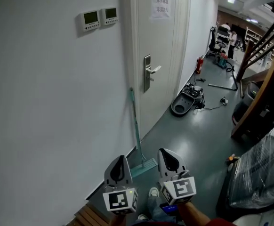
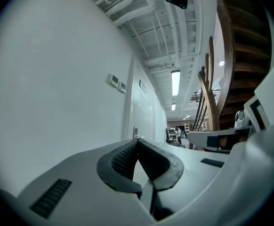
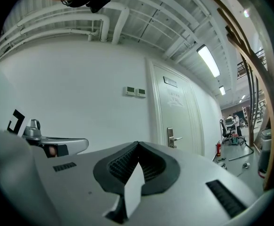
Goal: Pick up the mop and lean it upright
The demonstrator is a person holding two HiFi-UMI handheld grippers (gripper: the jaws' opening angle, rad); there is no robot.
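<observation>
The mop [image 1: 135, 126] has a thin teal handle and stands upright against the white wall, its flat teal head [image 1: 145, 166] on the grey floor just left of the door. My left gripper [image 1: 120, 165] and right gripper [image 1: 168, 158] are held side by side low in the head view, close to the mop head and apart from it. In the left gripper view the jaws [image 2: 138, 141] meet at the tips with nothing between them. The right gripper's jaws [image 3: 137, 145] are likewise shut and empty. Neither gripper view shows the mop.
A white door with a lever handle [image 1: 150, 71] is right of the mop. Further along the floor lie a dark round machine [image 1: 186, 100], a red fire extinguisher [image 1: 199, 65] and cables. Wooden stairs [image 1: 265, 74] and a plastic-wrapped bundle [image 1: 264, 168] stand on the right.
</observation>
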